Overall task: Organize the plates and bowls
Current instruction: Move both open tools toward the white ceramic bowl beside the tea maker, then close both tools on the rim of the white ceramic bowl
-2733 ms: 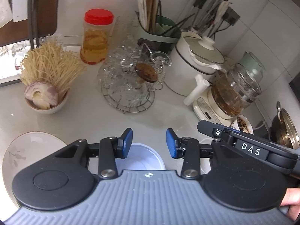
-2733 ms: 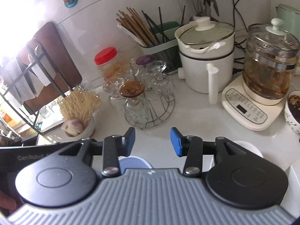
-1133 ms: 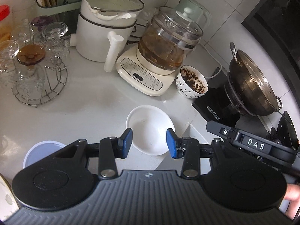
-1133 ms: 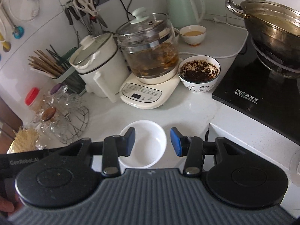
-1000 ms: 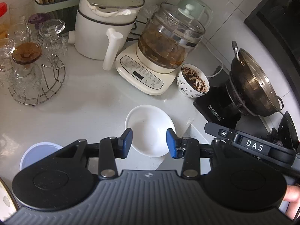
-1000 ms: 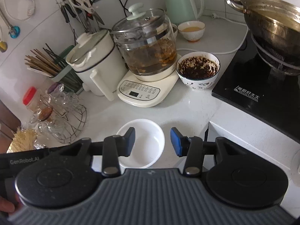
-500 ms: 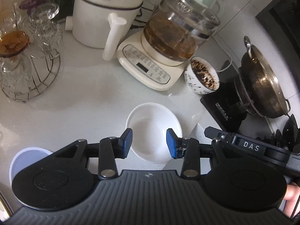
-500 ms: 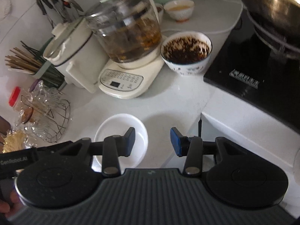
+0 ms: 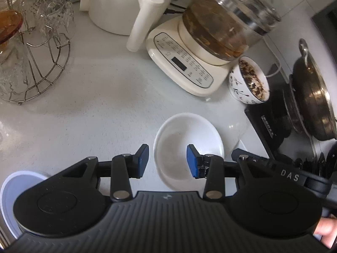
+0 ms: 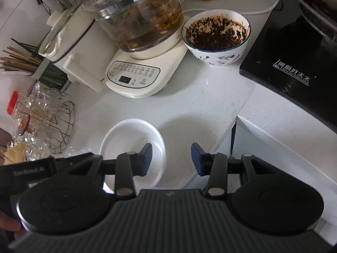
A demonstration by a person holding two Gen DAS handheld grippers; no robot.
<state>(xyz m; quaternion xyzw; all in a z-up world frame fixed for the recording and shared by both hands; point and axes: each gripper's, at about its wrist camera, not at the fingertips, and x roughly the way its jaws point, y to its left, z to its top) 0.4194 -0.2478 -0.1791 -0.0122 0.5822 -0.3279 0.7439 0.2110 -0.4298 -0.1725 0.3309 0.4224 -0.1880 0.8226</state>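
Glass kettle, wire glass rack, wok

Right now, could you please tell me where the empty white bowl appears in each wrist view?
Left wrist: white bowl lower centre, just beyond the gripper's fingers.
Right wrist: white bowl lower left of centre, behind one finger.
Shared landmark: the patterned bowl of dark bits, beside the kettle base.
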